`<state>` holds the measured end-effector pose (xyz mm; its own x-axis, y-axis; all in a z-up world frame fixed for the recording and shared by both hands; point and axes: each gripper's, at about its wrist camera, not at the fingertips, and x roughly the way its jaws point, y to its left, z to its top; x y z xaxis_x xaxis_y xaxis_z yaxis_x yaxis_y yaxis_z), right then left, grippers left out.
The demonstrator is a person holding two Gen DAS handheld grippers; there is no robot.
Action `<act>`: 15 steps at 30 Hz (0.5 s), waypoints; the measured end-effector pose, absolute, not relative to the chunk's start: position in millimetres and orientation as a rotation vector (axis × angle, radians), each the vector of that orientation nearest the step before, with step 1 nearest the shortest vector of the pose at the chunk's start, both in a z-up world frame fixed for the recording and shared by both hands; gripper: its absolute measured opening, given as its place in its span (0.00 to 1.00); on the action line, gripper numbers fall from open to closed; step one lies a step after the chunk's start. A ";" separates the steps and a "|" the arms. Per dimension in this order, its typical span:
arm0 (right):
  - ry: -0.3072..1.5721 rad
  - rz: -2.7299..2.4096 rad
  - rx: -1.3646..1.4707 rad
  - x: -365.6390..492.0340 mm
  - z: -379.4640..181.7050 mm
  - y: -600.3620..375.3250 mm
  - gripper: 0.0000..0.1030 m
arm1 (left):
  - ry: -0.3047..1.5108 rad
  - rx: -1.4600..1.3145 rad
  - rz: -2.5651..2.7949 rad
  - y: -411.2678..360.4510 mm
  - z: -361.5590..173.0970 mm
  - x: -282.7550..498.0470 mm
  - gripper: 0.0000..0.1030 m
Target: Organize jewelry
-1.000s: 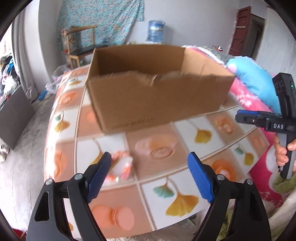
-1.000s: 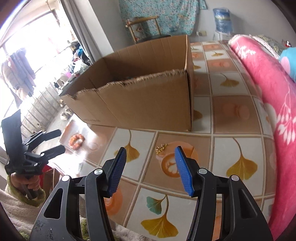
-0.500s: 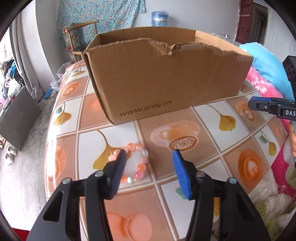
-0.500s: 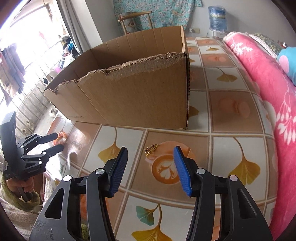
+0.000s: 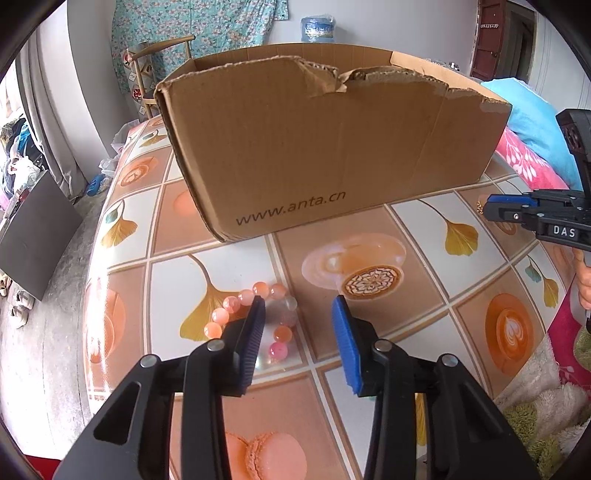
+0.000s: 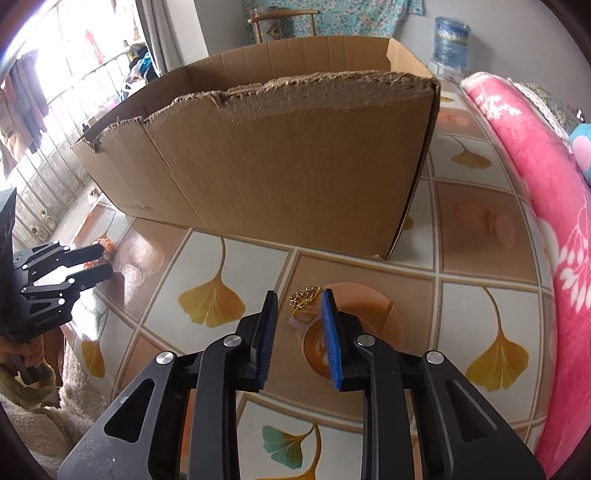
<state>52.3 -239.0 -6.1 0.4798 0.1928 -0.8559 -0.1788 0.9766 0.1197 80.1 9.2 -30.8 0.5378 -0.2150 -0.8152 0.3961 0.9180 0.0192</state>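
Note:
A pink and orange bead bracelet (image 5: 236, 314) lies on the patterned tabletop (image 5: 369, 236) in front of an open cardboard box (image 5: 332, 140). My left gripper (image 5: 297, 325) is open just above it, its left finger over the bracelet's middle. In the right wrist view a small gold chain (image 6: 303, 297) lies on the table in front of the box (image 6: 280, 162). My right gripper (image 6: 297, 317) is open and narrow, its tips just short of the chain. The left gripper also shows at the left of the right wrist view (image 6: 99, 262), the right gripper at the right of the left wrist view (image 5: 495, 208).
A pink flowered blanket (image 6: 535, 206) runs along the table's right side. A blue pillow (image 5: 532, 122) lies behind it. A wooden chair (image 5: 159, 70) and a water bottle (image 5: 316, 29) stand beyond the box. The table edge drops off at left to the floor (image 5: 48, 295).
Both grippers have moved down and forward toward the table. The left has come over the bracelet and narrowed. The right has narrowed and come close to the gold chain.

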 end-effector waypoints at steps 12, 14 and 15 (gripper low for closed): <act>1.040 0.214 -0.059 50.1 -8.7 -234.5 0.00 | 0.934 0.211 -0.369 7.8 -31.1 79.7 0.36; 1.041 0.222 -0.038 50.5 -8.9 -237.9 0.00 | 0.933 0.212 -0.370 7.9 -31.0 79.7 0.36; 1.043 0.231 -0.025 49.5 -8.4 -239.2 0.00 | 0.933 0.211 -0.369 7.7 -31.0 79.6 0.36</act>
<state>49.5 -239.2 -8.4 0.4817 0.1774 -0.8582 -0.2010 0.9756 0.0888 79.6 7.7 -31.0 0.5389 -0.2175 -0.8138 0.3977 0.9173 0.0182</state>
